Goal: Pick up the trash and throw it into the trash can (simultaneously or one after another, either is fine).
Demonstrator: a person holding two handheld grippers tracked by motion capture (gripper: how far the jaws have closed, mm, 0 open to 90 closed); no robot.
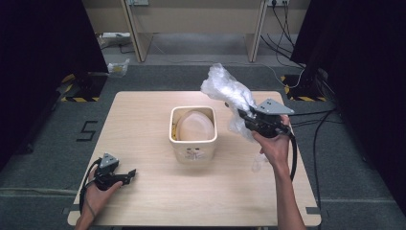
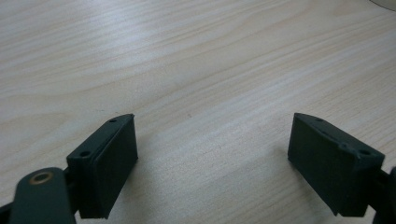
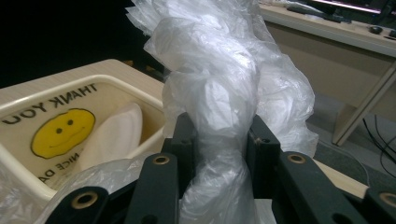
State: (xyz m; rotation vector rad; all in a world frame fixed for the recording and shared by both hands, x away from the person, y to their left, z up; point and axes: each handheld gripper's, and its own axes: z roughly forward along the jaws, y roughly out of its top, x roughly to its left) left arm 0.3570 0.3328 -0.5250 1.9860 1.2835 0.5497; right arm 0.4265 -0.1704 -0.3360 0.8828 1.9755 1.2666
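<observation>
Right gripper (image 1: 243,113) clamped on a crumpled clear plastic bag (image 1: 230,93), jaws pinching the bunched film at a narrow waist, as seen in the right gripper view (image 3: 219,140). Held raised above the light wooden table (image 1: 143,201), just right of the cream square bin with a smiley face and "THANK YOU" print (image 1: 193,143). Long axis of the bag running up and away from the jaws, with a loose tail hanging below toward the table near the right forearm. Bin lying to the left of and lower than the held bag, so probably a carry leftward and down over the open rim next, if lining the bin is the aim. Something pale and rounded (image 1: 195,125) already sitting inside the bin.

Left gripper (image 1: 125,176) resting low at the near left of the table, well apart from bin and bag, jaws spread wide with nothing but bare wood between them. Right hand clearly the nearer one.
</observation>
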